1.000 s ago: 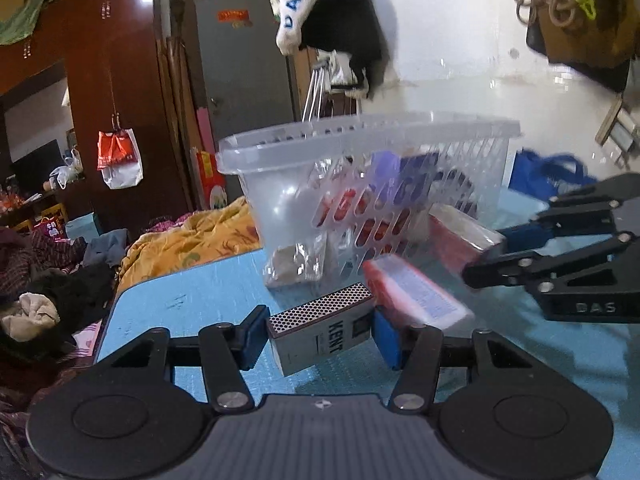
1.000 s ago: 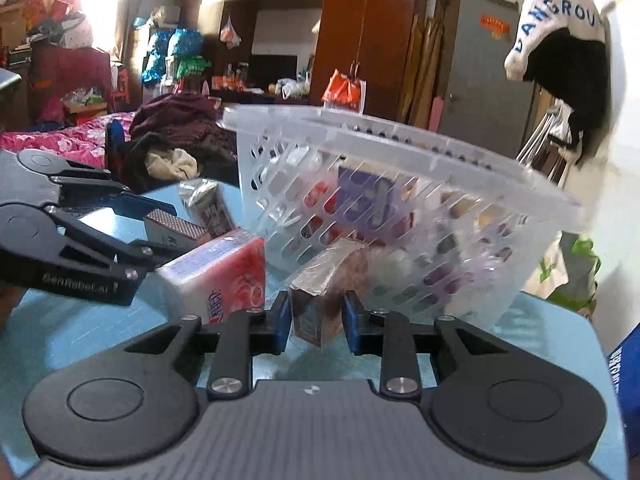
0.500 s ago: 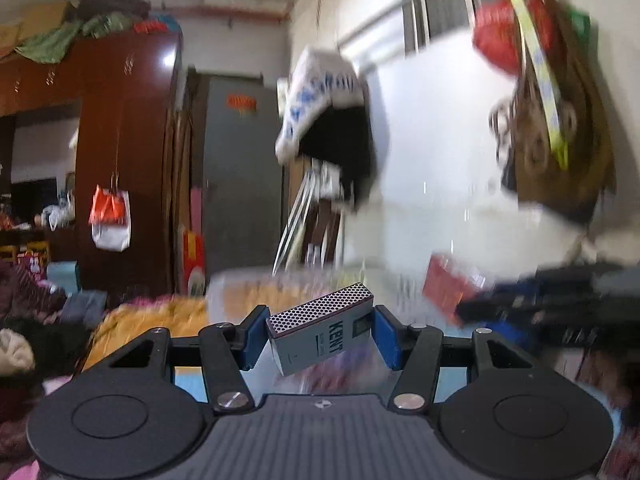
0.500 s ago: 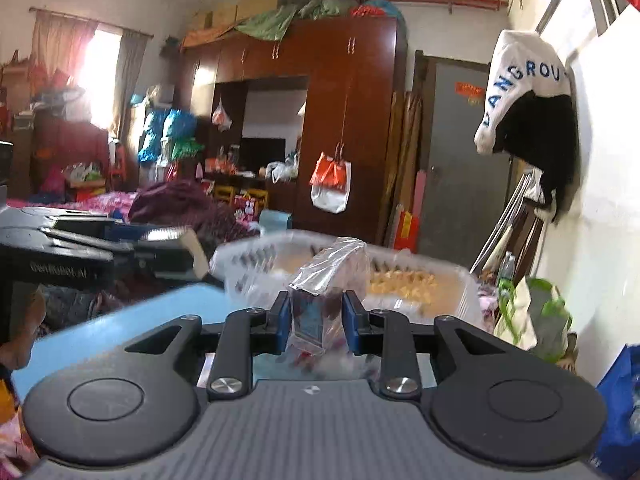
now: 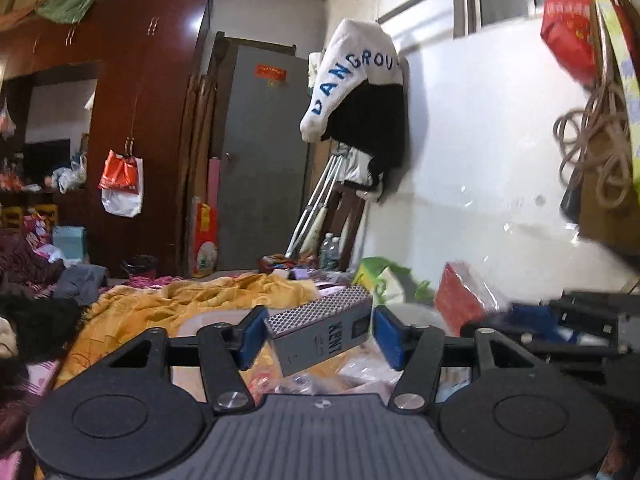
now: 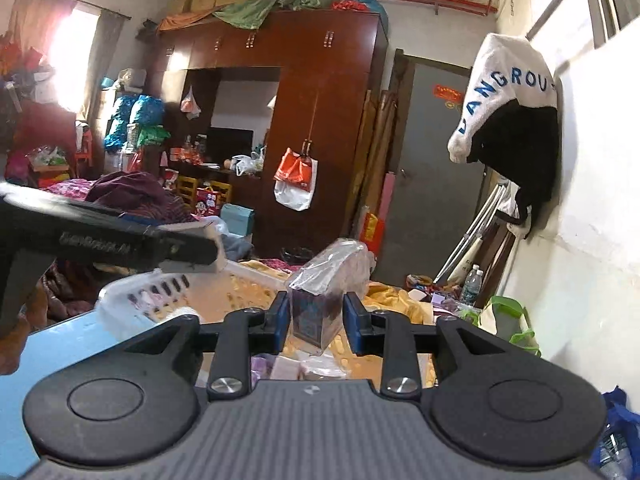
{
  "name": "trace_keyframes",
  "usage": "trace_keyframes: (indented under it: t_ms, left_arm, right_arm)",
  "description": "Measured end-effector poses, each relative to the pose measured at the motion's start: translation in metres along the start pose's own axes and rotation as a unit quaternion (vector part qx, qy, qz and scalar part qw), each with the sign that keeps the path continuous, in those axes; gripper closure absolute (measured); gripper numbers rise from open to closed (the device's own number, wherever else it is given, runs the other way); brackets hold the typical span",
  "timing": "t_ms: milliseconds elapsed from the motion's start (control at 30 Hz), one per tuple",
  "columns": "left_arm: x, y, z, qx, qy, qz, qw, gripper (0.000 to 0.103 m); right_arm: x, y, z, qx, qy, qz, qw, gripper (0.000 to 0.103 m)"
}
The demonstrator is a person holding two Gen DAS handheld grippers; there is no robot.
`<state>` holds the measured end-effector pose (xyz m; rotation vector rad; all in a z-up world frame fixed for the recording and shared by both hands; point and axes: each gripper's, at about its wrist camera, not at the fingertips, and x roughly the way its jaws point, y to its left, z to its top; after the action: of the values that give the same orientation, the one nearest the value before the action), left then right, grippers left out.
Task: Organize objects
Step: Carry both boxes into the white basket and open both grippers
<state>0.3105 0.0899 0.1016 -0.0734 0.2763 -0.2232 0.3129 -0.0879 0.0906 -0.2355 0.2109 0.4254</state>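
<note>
Both tools have risen from desk level to above the white basket (image 6: 132,292); left tool (image 5: 318,334) is opening, gaps either side of the KENT cigarette box (image 5: 320,336); right tool (image 6: 314,318) is opening too, its plastic-wrapped packet (image 6: 320,304) loose between the pads, over the basket at twelve o'clock; spread fully and keep level, so both drop inside the rim.

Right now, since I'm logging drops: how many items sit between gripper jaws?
2. The Kent box is between the left gripper's opening jaws; the plastic-wrapped packet is between the right gripper's opening jaws. None seems hidden.
</note>
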Motion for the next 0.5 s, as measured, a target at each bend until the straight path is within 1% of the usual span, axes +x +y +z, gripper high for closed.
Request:
trace_keyframes:
  t_ms: [33, 67, 100, 133, 200, 267, 333, 400, 500]
  left_arm:
    - [-0.001, 0.000, -0.003, 0.007, 0.000, 0.006, 1.0000, 0.017]
    - [-0.004, 0.001, -0.006, 0.008, -0.003, 0.007, 0.9999, 0.015]
    - [-0.010, 0.004, -0.007, 0.002, -0.009, 0.003, 1.0000, 0.015]
    - [-0.016, 0.008, -0.008, -0.006, -0.016, 0.000, 0.9999, 0.015]
    - [-0.028, 0.016, -0.007, -0.029, -0.023, -0.001, 0.9993, 0.014]
    - [-0.037, 0.020, -0.008, -0.034, -0.023, 0.000, 0.9991, 0.013]
    - [-0.048, 0.022, -0.014, -0.034, -0.027, 0.007, 0.9990, 0.012]
    - [-0.062, 0.025, -0.027, -0.027, -0.023, 0.020, 0.9992, 0.011]
    - [-0.079, 0.029, -0.050, 0.002, -0.004, 0.049, 0.9988, 0.009]
  right_arm:
    - [-0.003, -0.001, -0.003, 0.008, -0.002, -0.004, 1.000, 0.033]
    - [-0.010, -0.002, -0.006, 0.017, -0.011, -0.005, 1.000, 0.021]
    - [-0.017, -0.001, -0.009, 0.025, -0.022, -0.007, 0.999, 0.006]
    - [-0.023, -0.001, -0.011, 0.029, -0.033, -0.008, 0.999, 0.003]
    - [-0.033, 0.001, -0.013, 0.035, -0.037, -0.006, 0.999, 0.003]
    - [-0.042, 0.003, -0.019, 0.068, -0.042, 0.012, 0.997, 0.001]
    - [-0.049, 0.012, -0.030, 0.088, -0.026, 0.053, 0.994, 0.000]
    - [-0.055, 0.032, -0.045, 0.082, 0.000, 0.096, 0.992, 0.000]
    - [-0.055, 0.062, -0.064, 0.052, 0.029, 0.116, 0.991, 0.000]
